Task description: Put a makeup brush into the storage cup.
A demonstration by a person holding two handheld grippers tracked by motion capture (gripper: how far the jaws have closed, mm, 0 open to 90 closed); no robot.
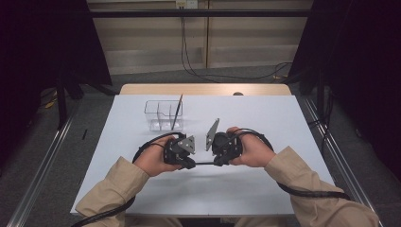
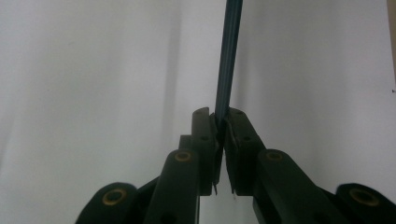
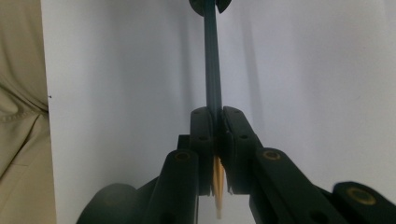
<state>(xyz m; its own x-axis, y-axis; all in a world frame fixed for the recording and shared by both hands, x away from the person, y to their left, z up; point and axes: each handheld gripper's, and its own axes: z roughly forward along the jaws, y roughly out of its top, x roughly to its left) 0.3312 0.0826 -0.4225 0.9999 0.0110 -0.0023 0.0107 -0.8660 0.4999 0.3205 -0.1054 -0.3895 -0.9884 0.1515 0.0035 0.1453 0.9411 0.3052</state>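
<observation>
Nearest the person, above the white surface point(image 1: 265, 189), the left gripper point(image 1: 189, 163) and the right gripper point(image 1: 218, 162) face each other tip to tip, with a thin dark pencil point(image 1: 204, 163) spanning level between them. The left gripper's jaws are clamped on one end of the pencil point(image 2: 229, 70); the right gripper's jaws are pressed tight on the other end point(image 3: 212, 70), its sharpened wooden tip poking out behind the pads. Farther back stands a clear organizer point(image 1: 158, 113) with a second pencil point(image 1: 178, 111) leaning in its right compartment.
</observation>
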